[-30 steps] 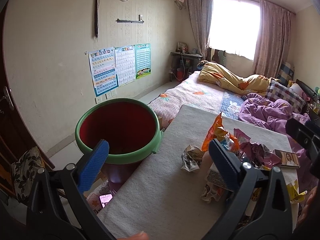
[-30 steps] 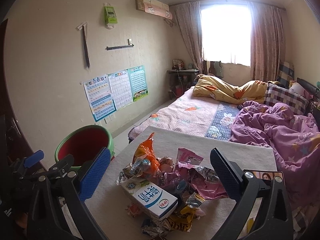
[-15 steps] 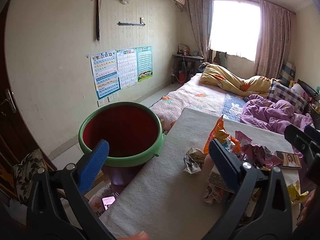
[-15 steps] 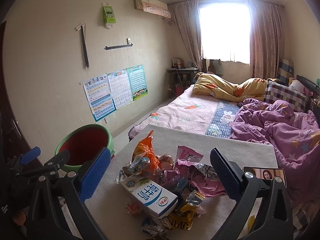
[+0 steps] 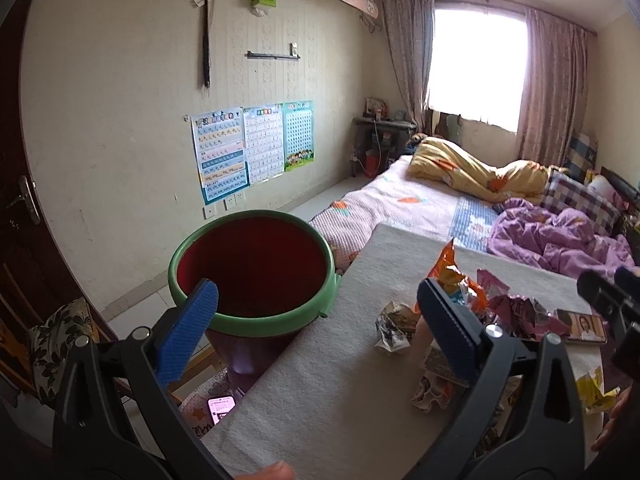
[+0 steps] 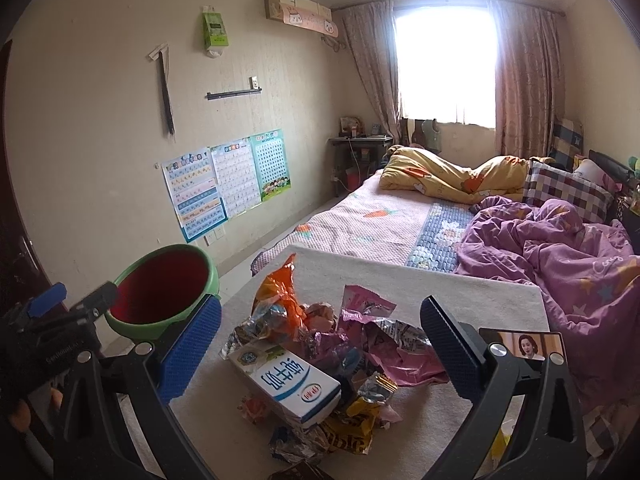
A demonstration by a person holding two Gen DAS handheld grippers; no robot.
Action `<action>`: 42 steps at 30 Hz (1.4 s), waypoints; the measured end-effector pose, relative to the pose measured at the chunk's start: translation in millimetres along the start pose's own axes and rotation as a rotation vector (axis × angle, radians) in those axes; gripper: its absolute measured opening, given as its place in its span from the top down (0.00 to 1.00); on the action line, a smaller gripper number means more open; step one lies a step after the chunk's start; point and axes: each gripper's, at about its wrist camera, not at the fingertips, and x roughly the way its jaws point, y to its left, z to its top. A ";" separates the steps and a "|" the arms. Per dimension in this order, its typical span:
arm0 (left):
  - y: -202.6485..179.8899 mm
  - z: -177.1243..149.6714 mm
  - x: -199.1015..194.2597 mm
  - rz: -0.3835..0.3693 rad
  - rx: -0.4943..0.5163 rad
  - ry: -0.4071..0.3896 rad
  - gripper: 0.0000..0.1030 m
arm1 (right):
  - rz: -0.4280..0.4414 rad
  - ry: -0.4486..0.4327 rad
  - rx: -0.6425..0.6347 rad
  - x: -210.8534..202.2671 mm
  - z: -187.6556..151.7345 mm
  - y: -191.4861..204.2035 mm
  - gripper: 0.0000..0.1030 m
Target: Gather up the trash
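Both grippers have drifted a little since a second ago: from the left one the bin (image 5: 256, 268) now sits lower and further right, and from the right one the trash pile (image 6: 320, 344) has come slightly nearer. The left gripper (image 5: 316, 328) has its jaws spread wide, holding nothing, one blue pad over the bin's green rim and the other in front of the wrappers. The right gripper (image 6: 320, 348) is likewise gaping and empty, its pads either side of the pile. That pile lies on the grey-covered table (image 6: 460, 412), with a milk carton (image 6: 286, 380) at the near side, an orange wrapper (image 6: 280, 300) standing up behind it and a pink wrapper (image 6: 376, 320) to the right. A phone (image 6: 524, 346) showing a woman's face lies just right of the heap. The bin stands off the table's left edge, beside the bed (image 6: 380, 216).
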 end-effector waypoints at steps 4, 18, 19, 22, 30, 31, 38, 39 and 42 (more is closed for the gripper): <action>2.7 -4.4 0.2 -0.056 -0.025 -0.005 0.05 | 0.006 0.046 -0.013 1.3 -11.9 -15.0 0.07; -63.7 -39.3 49.8 -0.330 0.104 0.247 0.05 | -0.229 0.324 0.166 -33.2 -81.0 -161.7 0.07; -67.3 -41.1 54.1 -0.338 0.092 0.263 0.05 | -0.227 0.337 0.188 -33.7 -87.1 -168.5 0.07; -79.0 -45.1 74.5 -0.386 0.038 0.365 0.05 | -0.235 0.384 0.274 -35.5 -104.8 -191.4 0.07; -103.1 -65.0 83.7 -0.429 0.041 0.467 0.05 | -0.150 0.501 0.427 -9.2 -132.4 -207.5 0.14; -104.7 -65.1 84.7 -0.432 0.046 0.472 0.05 | -0.127 0.520 0.404 -4.0 -133.5 -201.5 0.18; -99.7 -66.5 86.7 -0.444 0.054 0.500 0.05 | 0.003 0.490 0.352 11.4 -124.0 -172.0 0.29; -99.9 -66.3 86.9 -0.454 0.045 0.513 0.05 | 0.015 0.482 0.347 12.7 -121.7 -168.1 0.29; -100.2 -65.2 81.7 -0.483 0.040 0.519 0.05 | 0.056 0.448 0.331 15.9 -112.3 -153.2 0.29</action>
